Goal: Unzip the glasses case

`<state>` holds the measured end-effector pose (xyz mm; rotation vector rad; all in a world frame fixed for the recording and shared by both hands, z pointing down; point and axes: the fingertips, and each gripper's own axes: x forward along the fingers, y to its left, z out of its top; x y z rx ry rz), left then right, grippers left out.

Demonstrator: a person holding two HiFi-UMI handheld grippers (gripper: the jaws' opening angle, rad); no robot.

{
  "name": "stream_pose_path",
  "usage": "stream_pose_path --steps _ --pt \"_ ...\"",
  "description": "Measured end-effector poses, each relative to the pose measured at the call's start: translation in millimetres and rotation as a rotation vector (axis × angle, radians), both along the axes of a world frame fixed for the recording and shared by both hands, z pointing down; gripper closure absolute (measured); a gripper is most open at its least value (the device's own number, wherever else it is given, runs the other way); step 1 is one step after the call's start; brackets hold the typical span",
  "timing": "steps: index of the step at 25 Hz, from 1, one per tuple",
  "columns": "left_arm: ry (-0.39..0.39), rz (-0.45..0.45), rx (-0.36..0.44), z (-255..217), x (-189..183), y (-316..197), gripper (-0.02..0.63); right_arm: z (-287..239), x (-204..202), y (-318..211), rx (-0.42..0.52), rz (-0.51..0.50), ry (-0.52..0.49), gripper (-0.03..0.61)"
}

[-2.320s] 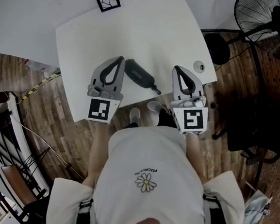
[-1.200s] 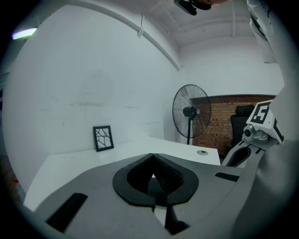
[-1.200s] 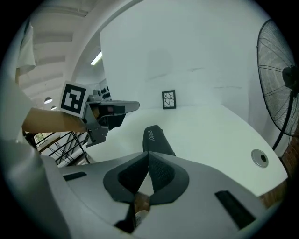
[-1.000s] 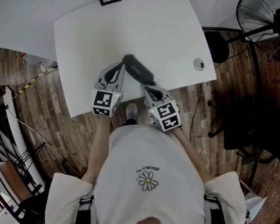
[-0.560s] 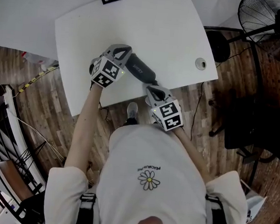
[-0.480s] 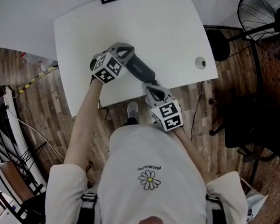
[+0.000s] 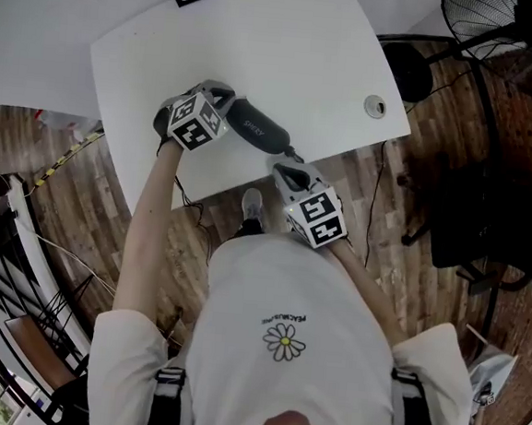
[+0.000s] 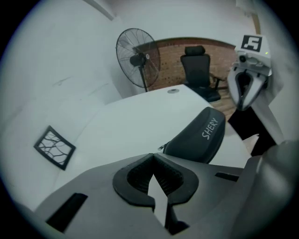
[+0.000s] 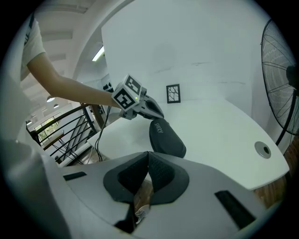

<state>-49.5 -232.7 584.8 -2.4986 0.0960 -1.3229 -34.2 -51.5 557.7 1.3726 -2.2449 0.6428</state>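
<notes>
Both pairs of my jaws pressed together, empty, my left gripper (image 8: 152, 158) at the black glasses case (image 7: 259, 130) left end, my right gripper (image 9: 148, 154) near its right end, white tabletop (image 7: 289, 52) underneath.

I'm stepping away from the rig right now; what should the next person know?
Left gripper: shut, empty, at the left end of the glasses case.
Right gripper: shut at the case's right end; whether it pinches the zipper pull isn't visible.
Case: lying flat near the front edge of the white table, looks closed.
Done: both grippers positioned.
Left: draw the zipper open.
</notes>
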Motion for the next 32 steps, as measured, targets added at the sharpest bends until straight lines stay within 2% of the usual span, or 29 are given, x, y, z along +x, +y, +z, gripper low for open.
stream_pose_path --steps 2,5,10,15,18,22,26,32 --pt "0.029 0.02 -0.067 1 -2 16 0.601 -1 2 1 -0.01 0.006 -0.003 0.571" --pt "0.079 -0.004 -0.094 2 -2 26 0.601 1 4 1 -0.026 0.018 -0.01 0.571" --pt "0.094 -0.013 -0.063 2 -1 30 0.601 9 5 8 -0.046 0.002 -0.008 0.571" --pt "0.175 -0.004 -0.063 -12 12 34 0.601 23 -1 12 -0.072 -0.024 0.019 0.571" --pt "0.152 -0.014 -0.065 -9 13 34 0.601 32 1 13 -0.115 -0.012 0.04 0.571" --pt "0.138 -0.039 -0.086 -4 1 37 0.601 36 12 3 -0.114 0.015 0.066 0.571" --pt "0.155 -0.076 -0.109 -3 -9 42 0.601 36 28 -15 -0.095 0.05 0.083 0.571" --pt "0.161 -0.118 -0.126 -4 -24 56 0.601 33 47 -55 -0.056 0.021 0.172 0.571"
